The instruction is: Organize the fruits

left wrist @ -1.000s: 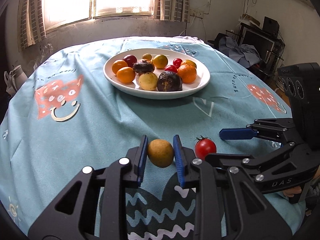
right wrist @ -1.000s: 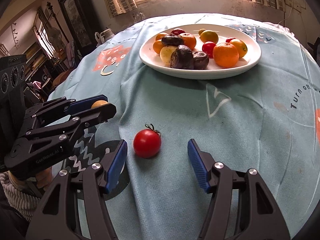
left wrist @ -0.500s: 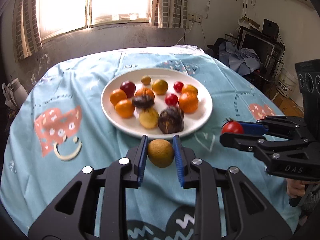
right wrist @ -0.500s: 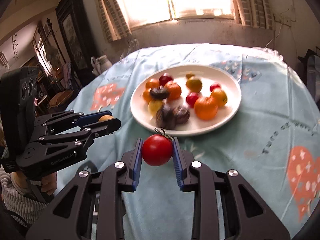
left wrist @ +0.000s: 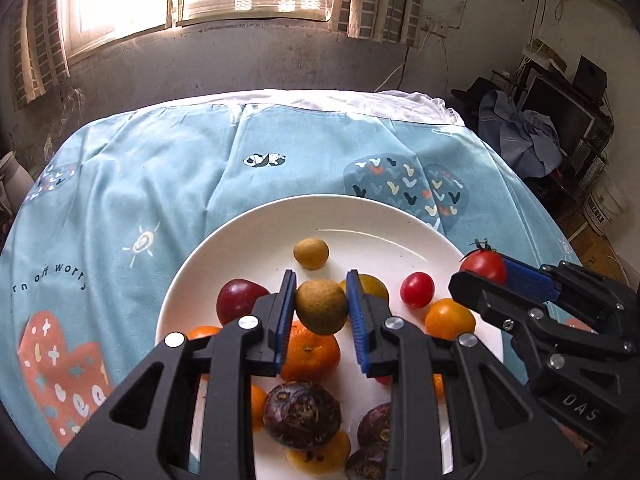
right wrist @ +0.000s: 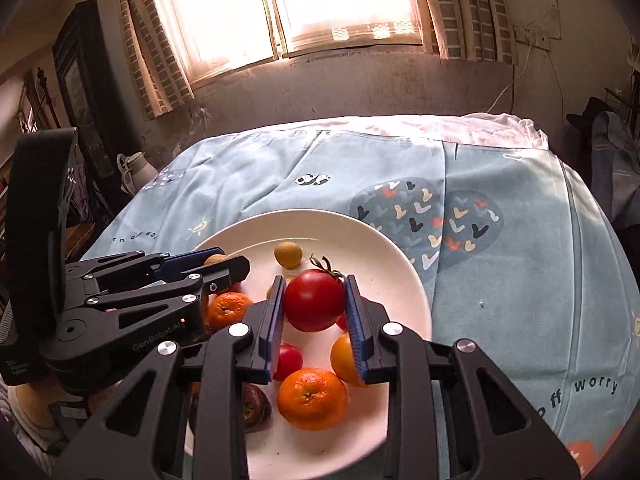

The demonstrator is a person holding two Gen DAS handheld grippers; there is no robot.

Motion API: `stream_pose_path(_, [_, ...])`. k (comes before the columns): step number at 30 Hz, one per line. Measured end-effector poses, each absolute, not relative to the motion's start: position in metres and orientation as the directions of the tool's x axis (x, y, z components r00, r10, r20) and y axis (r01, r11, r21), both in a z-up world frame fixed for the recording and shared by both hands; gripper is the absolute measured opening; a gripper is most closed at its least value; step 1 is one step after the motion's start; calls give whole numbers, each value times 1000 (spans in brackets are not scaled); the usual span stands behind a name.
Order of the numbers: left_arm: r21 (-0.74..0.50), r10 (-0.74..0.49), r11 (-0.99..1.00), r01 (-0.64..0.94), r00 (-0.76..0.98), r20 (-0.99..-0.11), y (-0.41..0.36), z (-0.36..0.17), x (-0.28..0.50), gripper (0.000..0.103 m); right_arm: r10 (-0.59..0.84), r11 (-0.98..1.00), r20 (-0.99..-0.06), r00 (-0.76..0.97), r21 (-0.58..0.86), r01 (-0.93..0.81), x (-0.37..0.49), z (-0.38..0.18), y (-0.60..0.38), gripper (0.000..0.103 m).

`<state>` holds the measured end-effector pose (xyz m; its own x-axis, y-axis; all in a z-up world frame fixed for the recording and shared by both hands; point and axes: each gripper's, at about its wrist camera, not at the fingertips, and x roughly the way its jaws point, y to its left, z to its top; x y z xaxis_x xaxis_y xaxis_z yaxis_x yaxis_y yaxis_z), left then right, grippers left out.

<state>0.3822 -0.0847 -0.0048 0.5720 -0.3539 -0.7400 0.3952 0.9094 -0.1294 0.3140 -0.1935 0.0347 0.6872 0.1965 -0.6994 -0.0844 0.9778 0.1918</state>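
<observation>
My left gripper (left wrist: 321,307) is shut on a small brownish-yellow fruit (left wrist: 321,306) and holds it above the white plate (left wrist: 256,232). My right gripper (right wrist: 314,306) is shut on a red tomato (right wrist: 314,300) with a green stem, also above the plate (right wrist: 360,240). The right gripper with the tomato (left wrist: 483,266) shows at the right of the left wrist view. The left gripper (right wrist: 216,266) shows at the left of the right wrist view. The plate holds oranges (right wrist: 312,398), small tomatoes (left wrist: 417,290), a plum (left wrist: 240,300) and dark wrinkled fruits (left wrist: 302,416).
The plate lies on a round table with a light blue patterned cloth (left wrist: 140,184). A wall and bright window (right wrist: 320,4) stand behind the table. Furniture and clothes (left wrist: 528,136) are at the right, a white jug (right wrist: 134,172) at the left.
Both grippers have moved forward from the table's near side to above the plate, each carrying its fruit. One second ago the right gripper was open around the tomato; now it is shut on it.
</observation>
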Motion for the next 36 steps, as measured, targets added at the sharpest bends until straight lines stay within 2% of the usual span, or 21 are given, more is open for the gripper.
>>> stream_pose_path(7, [-119, -333, 915, 385, 558, -760, -93, -30, 409, 26, 174, 985, -764, 621, 141, -101, 353, -2, -187, 30])
stream_pose_path(10, [-126, -326, 920, 371, 547, -771, -91, -38, 414, 26, 156, 988, -754, 638, 109, -112, 357, -6, -183, 31])
stream_pose_path(12, [-108, -312, 926, 362, 570, -761, -89, -35, 412, 30, 149, 989, -753, 642, 103, -108, 358, -5, -184, 38])
stream_pose_path(14, [-68, -275, 937, 343, 603, -749, -86, -30, 409, 45, 138, 990, -743, 655, 98, -97, 356, -1, -187, 43])
stream_pose_path(16, [-90, -286, 939, 332, 606, -743, -80, -25, 406, 54, 150, 989, -735, 662, 118, -93, 351, 5, -190, 45])
stream_pose_path(18, [-102, -298, 937, 334, 610, -734, -77, -16, 397, 56, 172, 985, -723, 669, 150, -91, 342, 15, -191, 45])
stream_pose_path(21, [-55, -274, 941, 335, 655, -704, -75, 4, 371, 62, 190, 980, -694, 694, 179, -88, 321, 37, -190, 45])
stream_pose_path(22, [-44, -268, 943, 331, 673, -689, -73, 12, 359, 67, 194, 978, -679, 708, 186, -90, 311, 46, -190, 46])
stream_pose_path(24, [-23, -241, 953, 301, 714, -657, -64, 26, 333, 78, 197, 976, -647, 737, 198, -88, 286, 62, -189, 56])
stream_pose_path(26, [-30, -231, 962, 273, 747, -623, -51, 36, 302, 93, 200, 975, -622, 757, 204, -91, 259, 74, -188, 58])
stream_pose_path(28, [-49, -229, 967, 250, 769, -596, -39, 40, 268, 96, 187, 978, -611, 769, 191, -86, 229, 78, -184, 71])
stream_pose_path(30, [-50, -211, 973, 225, 787, -580, -29, 37, 236, 100, 142, 986, -601, 787, 153, -61, 200, 76, -180, 100])
stream_pose_path(33, [-25, -168, 982, 187, 803, -571, -18, 22, 192, 101, 67, 996, -573, 816, 81, -25, 157, 66, -171, 102])
stream_pose_path(36, [4, -104, 992, 130, 813, -572, -9, 4, 162, 101, 78, 996, -582, 809, 78, -40, 128, 50, -165, 102])
